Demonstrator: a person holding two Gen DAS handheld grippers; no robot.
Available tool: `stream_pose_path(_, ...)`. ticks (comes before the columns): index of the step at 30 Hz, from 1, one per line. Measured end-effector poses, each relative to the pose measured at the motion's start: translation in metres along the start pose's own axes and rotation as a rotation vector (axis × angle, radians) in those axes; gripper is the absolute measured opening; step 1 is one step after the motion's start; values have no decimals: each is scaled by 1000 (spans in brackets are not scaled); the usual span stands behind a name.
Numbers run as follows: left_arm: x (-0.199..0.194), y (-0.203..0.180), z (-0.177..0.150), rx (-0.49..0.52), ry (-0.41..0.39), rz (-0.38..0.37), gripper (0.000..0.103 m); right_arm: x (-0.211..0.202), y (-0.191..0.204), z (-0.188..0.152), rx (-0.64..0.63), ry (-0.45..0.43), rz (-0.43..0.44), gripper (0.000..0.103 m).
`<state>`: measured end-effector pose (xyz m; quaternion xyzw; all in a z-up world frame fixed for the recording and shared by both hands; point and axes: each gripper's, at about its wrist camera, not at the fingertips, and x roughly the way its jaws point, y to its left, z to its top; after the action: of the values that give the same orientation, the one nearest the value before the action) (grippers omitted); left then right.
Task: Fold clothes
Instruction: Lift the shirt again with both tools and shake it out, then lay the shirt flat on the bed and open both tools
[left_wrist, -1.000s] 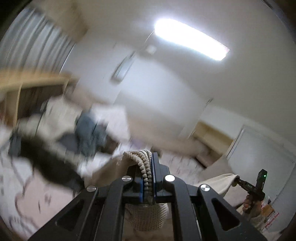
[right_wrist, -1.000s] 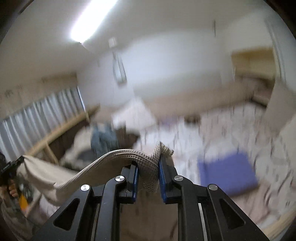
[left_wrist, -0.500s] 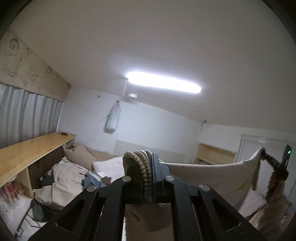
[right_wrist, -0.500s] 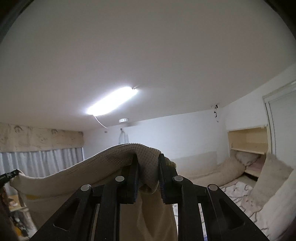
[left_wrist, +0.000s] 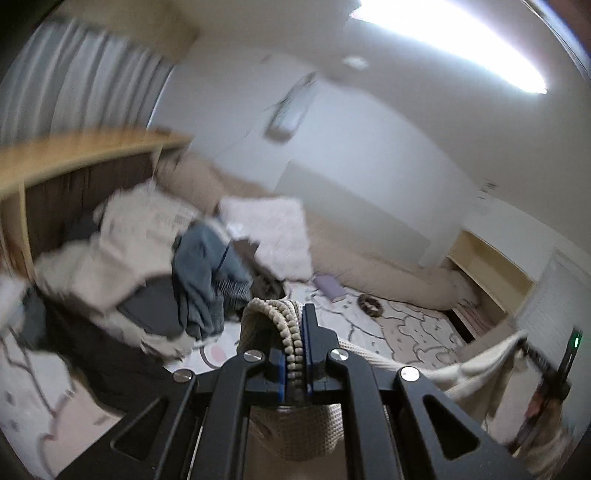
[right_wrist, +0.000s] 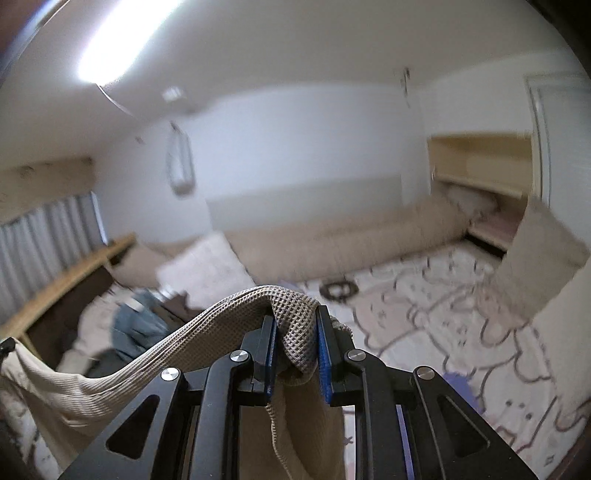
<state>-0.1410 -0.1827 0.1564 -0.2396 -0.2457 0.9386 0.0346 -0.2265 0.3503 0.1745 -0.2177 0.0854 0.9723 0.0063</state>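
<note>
I hold the beige waffle-knit garment (right_wrist: 110, 373) aloft between left gripper (left_wrist: 293, 354) and right gripper (right_wrist: 293, 350), fingers clamped on its edges (above the bed (right_wrist: 461, 314)); no fold made yet.

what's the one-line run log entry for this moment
task: fold clothes | left tool: shut on beige waffle-knit garment | right tool: shut on same garment | garment: stretched between tools above bed | stage: not folded yet

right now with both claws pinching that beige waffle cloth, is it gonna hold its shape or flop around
Probably floppy: the beige waffle cloth sags between the right claw and left claw. It likely grips well, since its bumpy weave bunches thickly in each pinch. It seems fairly light, draping without pulling free.
</note>
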Motion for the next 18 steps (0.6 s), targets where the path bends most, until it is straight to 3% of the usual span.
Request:
stream_pose_path(6, 157, 48, -11, -172, 153, 96, 8, 139, 5, -34, 25, 205, -86, 19)
stream_pose_path(12, 280, 80, -38, -202, 283, 202, 7, 251, -4, -68, 14, 384, -191, 19)
stream_pose_path(18, 365, 107, -88, -162, 457, 321, 9, 350, -11, -136, 2, 592, -245, 19)
